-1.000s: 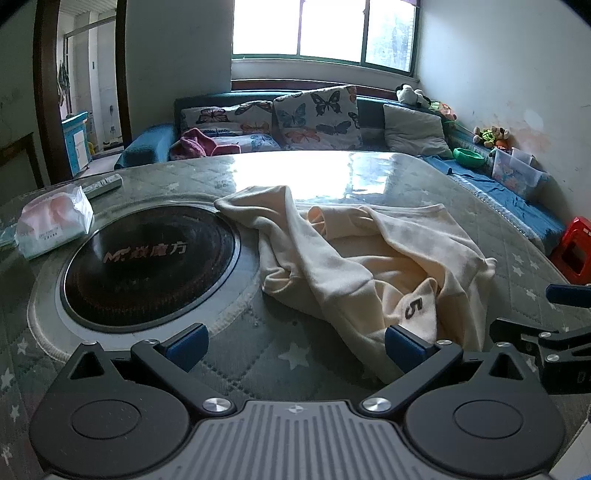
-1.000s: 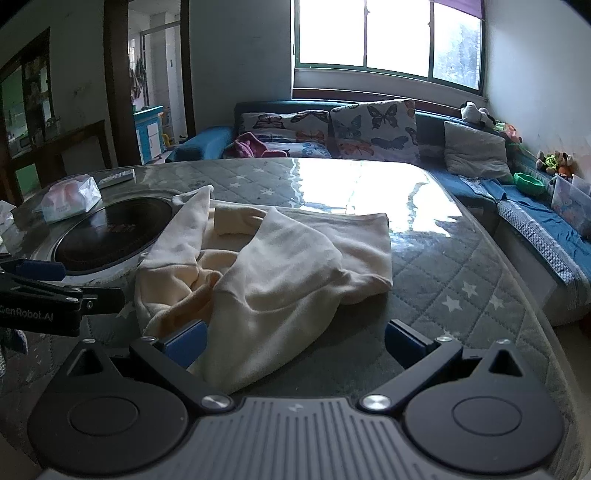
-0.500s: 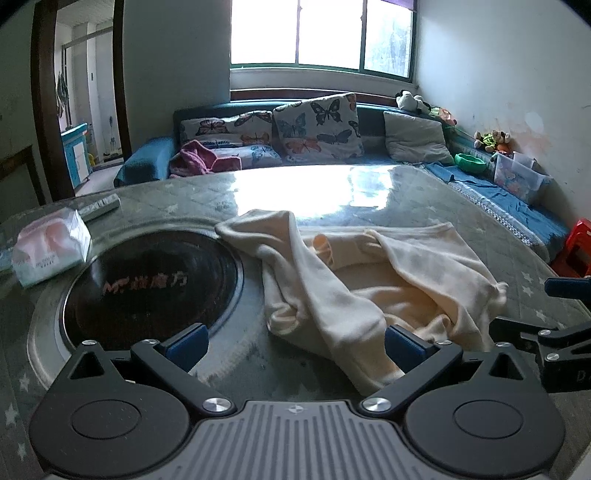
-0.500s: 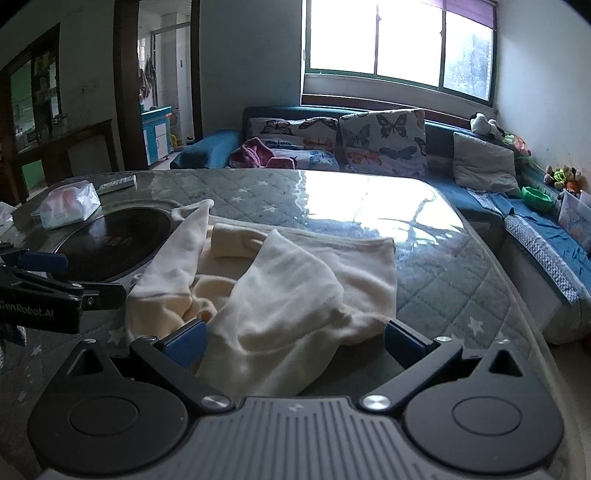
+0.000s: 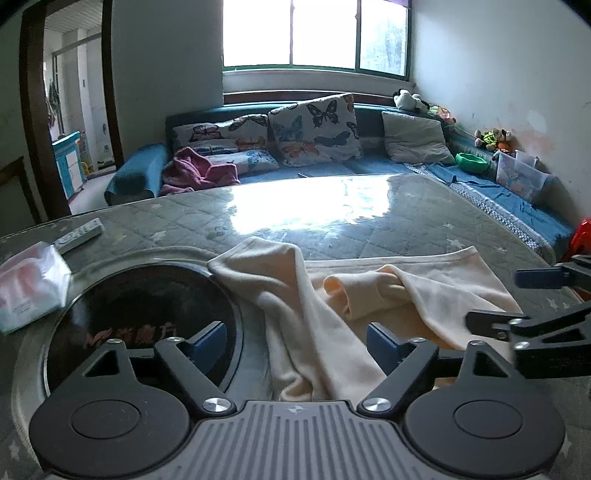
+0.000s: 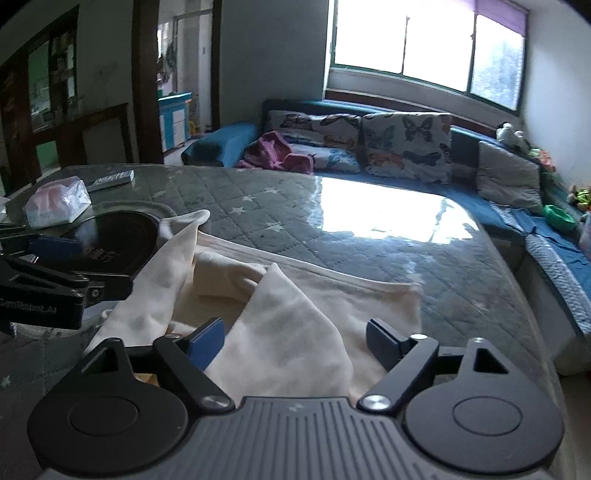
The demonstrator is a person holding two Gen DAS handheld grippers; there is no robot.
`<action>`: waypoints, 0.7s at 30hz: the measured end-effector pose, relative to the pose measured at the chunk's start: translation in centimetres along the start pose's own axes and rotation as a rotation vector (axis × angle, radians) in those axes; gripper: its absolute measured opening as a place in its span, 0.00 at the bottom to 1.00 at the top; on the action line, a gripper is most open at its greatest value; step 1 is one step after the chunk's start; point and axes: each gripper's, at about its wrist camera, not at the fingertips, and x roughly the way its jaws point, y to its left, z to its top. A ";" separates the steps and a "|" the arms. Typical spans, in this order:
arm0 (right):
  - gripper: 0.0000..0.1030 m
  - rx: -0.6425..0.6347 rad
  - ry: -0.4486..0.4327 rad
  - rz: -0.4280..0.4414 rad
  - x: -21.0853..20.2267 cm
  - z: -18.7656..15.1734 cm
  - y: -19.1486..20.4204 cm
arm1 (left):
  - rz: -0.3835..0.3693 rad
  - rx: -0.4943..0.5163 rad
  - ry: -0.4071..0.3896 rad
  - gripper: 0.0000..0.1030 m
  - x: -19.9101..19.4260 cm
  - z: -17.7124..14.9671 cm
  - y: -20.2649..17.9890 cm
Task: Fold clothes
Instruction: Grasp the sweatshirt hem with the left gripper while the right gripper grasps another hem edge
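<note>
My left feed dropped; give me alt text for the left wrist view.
A crumpled cream garment lies on the quilted table, partly between the open left tool. A dark round inset sits left, the right tool at right.

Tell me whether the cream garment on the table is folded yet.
Not folded. The cream garment lies crumpled on the table, one sleeve stretched toward the dark round plate, layers bunched unevenly.

Backlit window, tabletop glare
</note>
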 end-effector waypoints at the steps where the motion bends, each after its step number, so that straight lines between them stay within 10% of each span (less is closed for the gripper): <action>1: 0.78 -0.005 0.008 0.011 0.7 0.3 0.0 | 0.000 0.003 0.001 0.80 0.4 0.3 0.0; 17: 0.62 -0.104 0.111 0.139 9.0 2.8 0.2 | -0.006 0.027 0.038 0.78 6.8 3.6 0.1; 21: 0.48 -0.071 0.114 0.180 9.3 2.8 -0.3 | -0.021 0.023 0.065 0.58 8.0 3.7 0.2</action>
